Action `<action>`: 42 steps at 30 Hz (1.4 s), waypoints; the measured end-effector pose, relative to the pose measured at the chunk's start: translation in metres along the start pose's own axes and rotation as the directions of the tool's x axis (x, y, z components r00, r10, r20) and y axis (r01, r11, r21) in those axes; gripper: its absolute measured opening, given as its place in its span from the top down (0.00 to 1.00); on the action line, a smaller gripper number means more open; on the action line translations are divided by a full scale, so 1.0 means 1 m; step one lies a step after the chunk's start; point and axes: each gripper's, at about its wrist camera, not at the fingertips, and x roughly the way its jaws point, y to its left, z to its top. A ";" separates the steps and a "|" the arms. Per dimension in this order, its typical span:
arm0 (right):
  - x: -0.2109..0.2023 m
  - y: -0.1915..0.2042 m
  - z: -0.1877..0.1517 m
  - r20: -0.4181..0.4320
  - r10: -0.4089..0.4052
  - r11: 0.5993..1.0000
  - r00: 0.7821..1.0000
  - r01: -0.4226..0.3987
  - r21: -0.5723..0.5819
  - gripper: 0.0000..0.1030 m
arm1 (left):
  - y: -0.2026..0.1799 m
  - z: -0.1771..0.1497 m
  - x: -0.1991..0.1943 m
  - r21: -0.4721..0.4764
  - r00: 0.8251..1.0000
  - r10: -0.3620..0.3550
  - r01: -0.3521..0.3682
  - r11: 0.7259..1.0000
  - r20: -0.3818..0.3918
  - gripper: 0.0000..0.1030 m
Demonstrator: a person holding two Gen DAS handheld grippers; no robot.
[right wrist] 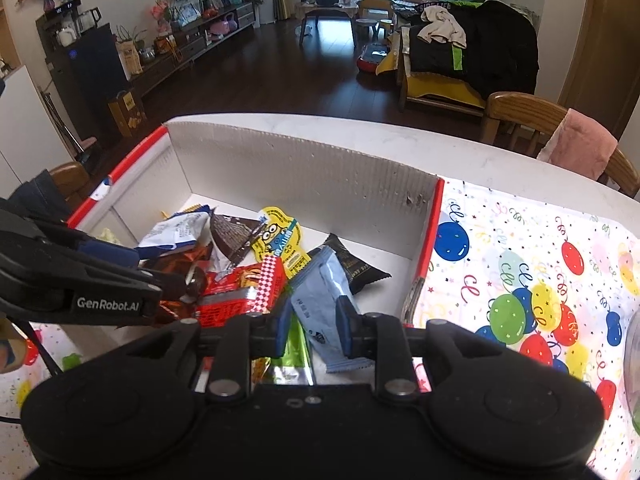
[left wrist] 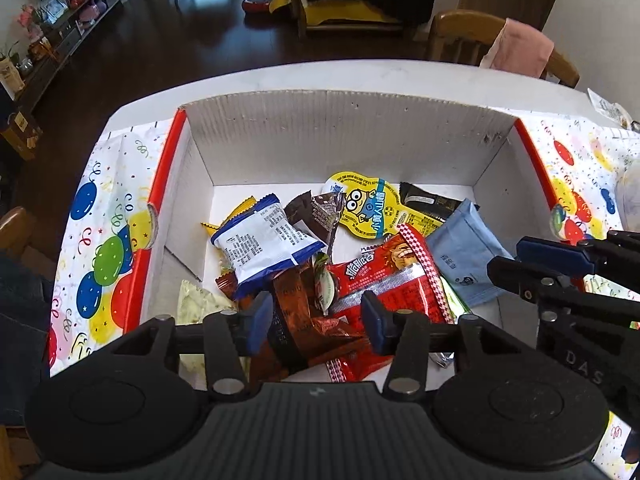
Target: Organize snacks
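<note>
An open white cardboard box [left wrist: 340, 136] [right wrist: 300, 160] holds several snack packets: a white-and-blue one [left wrist: 268, 244], a yellow cartoon one [left wrist: 370, 208], a red one [left wrist: 392, 276], a black one [left wrist: 428, 200] and a light-blue one [left wrist: 466, 256] [right wrist: 320, 280]. My left gripper [left wrist: 317, 318] [right wrist: 164, 270] hangs low over the pile. Its jaws stand apart around a brown foil packet [left wrist: 304, 312], and the pads do not press on it. My right gripper [right wrist: 313, 322] [left wrist: 506, 258] is at the box's right side, slightly open, with the light-blue packet and a green wrapper [right wrist: 294, 344] showing in the gap.
The box stands on a white table under a balloon-print cloth [left wrist: 104, 248] [right wrist: 520, 260]. A wooden chair with a pink cloth [right wrist: 576, 144] is behind the table's far right edge. A clear container [right wrist: 634, 360] sits at the right border.
</note>
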 end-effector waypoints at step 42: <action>-0.155 0.001 -0.068 0.280 0.122 0.992 0.952 -0.121 -0.021 0.00 | -0.013 -0.101 -0.152 -0.047 0.947 -0.044 0.062 0.997 0.318 0.02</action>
